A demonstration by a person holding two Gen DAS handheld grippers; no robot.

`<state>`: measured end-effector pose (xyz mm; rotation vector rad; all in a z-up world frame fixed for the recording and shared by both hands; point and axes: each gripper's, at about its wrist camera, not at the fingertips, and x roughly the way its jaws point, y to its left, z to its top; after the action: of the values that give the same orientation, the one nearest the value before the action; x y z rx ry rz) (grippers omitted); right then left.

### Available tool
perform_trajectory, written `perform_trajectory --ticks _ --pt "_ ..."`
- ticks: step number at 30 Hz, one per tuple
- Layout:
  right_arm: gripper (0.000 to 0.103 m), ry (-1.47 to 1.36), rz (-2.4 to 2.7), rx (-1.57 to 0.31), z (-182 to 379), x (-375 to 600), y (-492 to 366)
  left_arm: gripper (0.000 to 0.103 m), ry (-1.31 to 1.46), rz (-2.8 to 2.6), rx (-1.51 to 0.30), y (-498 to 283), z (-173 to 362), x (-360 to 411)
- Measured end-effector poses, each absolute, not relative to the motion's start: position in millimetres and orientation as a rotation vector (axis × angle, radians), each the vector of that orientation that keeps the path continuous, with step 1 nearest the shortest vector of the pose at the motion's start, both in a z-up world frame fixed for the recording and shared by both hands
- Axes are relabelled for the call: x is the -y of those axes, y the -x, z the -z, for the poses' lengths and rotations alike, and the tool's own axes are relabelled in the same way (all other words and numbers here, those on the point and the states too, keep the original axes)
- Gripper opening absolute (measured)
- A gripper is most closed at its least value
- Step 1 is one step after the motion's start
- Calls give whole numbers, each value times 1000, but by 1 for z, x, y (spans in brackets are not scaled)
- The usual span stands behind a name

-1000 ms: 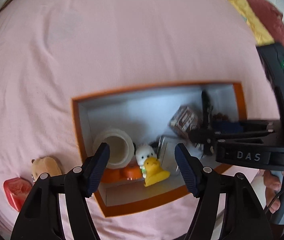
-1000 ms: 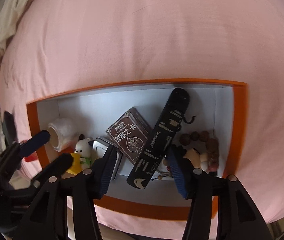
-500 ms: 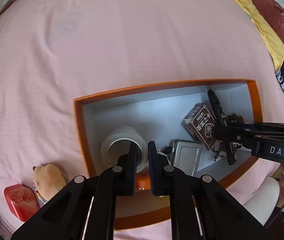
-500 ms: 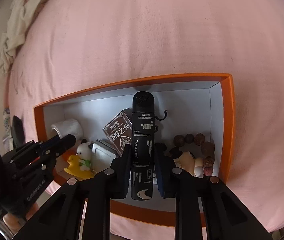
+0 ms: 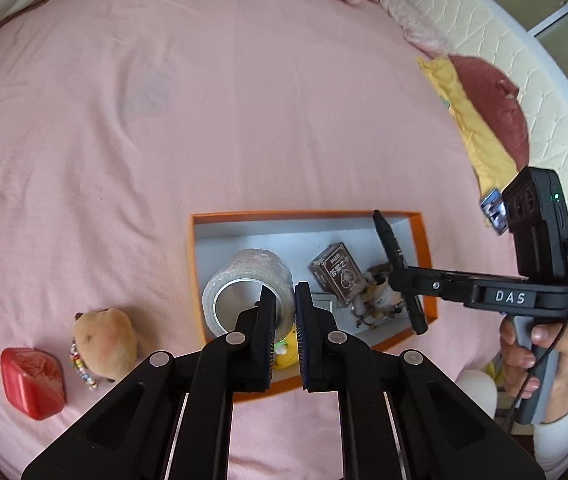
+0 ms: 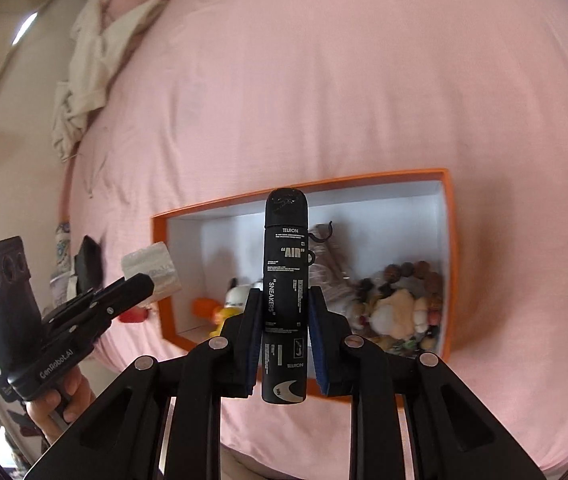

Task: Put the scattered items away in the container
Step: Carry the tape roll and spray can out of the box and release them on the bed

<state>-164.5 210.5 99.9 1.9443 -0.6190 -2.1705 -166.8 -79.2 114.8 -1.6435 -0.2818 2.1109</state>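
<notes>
Right claw (image 6: 284, 322) is clamped on the black spray can (image 6: 285, 280), its long axis pointing far toward the orange box (image 6: 446, 264) on the bed, while the left claw (image 5: 284, 326) is closed on the tape roll (image 5: 244, 280).

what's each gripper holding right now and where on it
Right gripper clamps the black spray can around its lower body. Left gripper pinches the tape roll by its wall.

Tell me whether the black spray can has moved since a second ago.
Yes. The black spray can, which lay slanted on the floor of the orange box, now stands lifted above it, clamped in the right gripper.
</notes>
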Motion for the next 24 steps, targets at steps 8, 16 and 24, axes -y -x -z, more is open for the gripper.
perform_trajectory --ticks 8,16,24 --pt "21 -1718 2082 509 -117 -108 176 10 1605 -2275 379 151 -138 165" --pt "21 -1689 2061 305 -79 7 194 10 1652 -2445 513 138 -120 268" --pt "21 -1778 2047 141 -37 56 214 10 1762 -2501 498 147 -82 330"
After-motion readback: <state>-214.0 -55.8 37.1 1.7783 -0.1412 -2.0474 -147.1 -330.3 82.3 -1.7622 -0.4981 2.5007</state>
